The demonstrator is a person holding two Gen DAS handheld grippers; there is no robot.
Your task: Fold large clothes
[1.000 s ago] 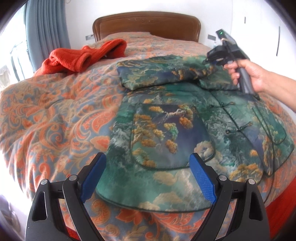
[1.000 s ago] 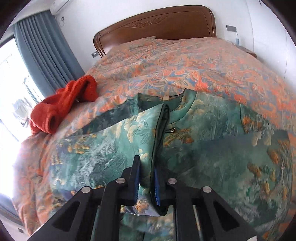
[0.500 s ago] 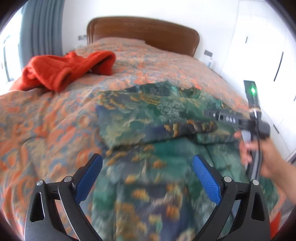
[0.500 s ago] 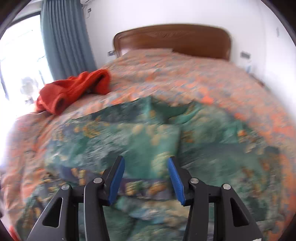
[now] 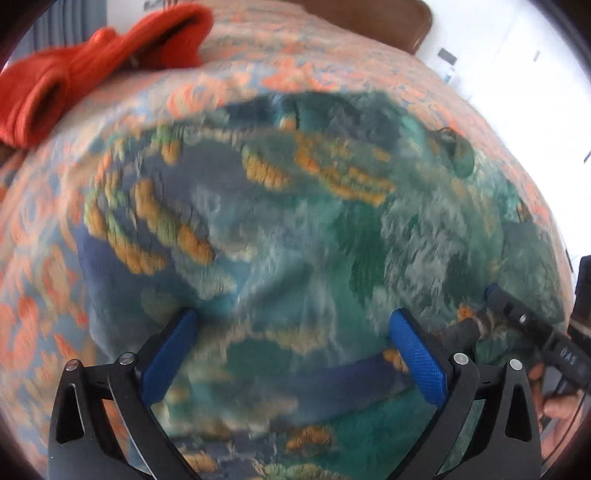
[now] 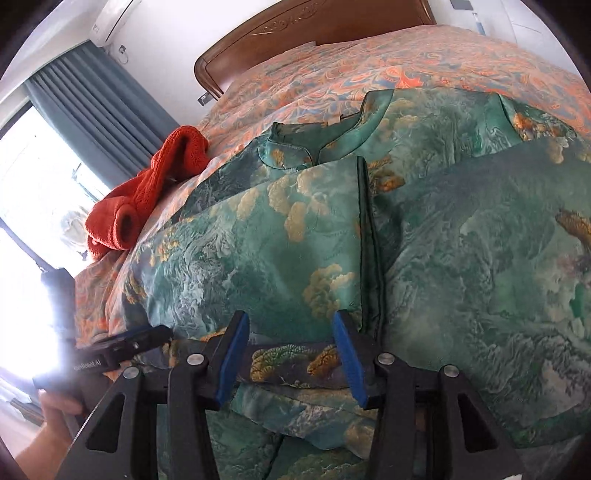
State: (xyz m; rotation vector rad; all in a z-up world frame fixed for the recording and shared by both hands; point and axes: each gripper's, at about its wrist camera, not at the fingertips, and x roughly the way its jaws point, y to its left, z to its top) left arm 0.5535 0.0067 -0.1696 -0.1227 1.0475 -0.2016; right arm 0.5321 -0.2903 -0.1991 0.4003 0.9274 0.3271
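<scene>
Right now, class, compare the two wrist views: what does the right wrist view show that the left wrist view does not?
Only the right wrist view shows the curtain, the air conditioner and the jacket's collar. Only the left wrist view shows the open left gripper close over blurred fabric. Both show the jacket, the orange sweater, the bedspread and the headboard.

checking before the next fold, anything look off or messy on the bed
The orange knit garment lies crumpled near the bed's edge, unfolded. The green jacket has one sleeve folded across its front, lying flat. Nothing looks damaged.
</scene>
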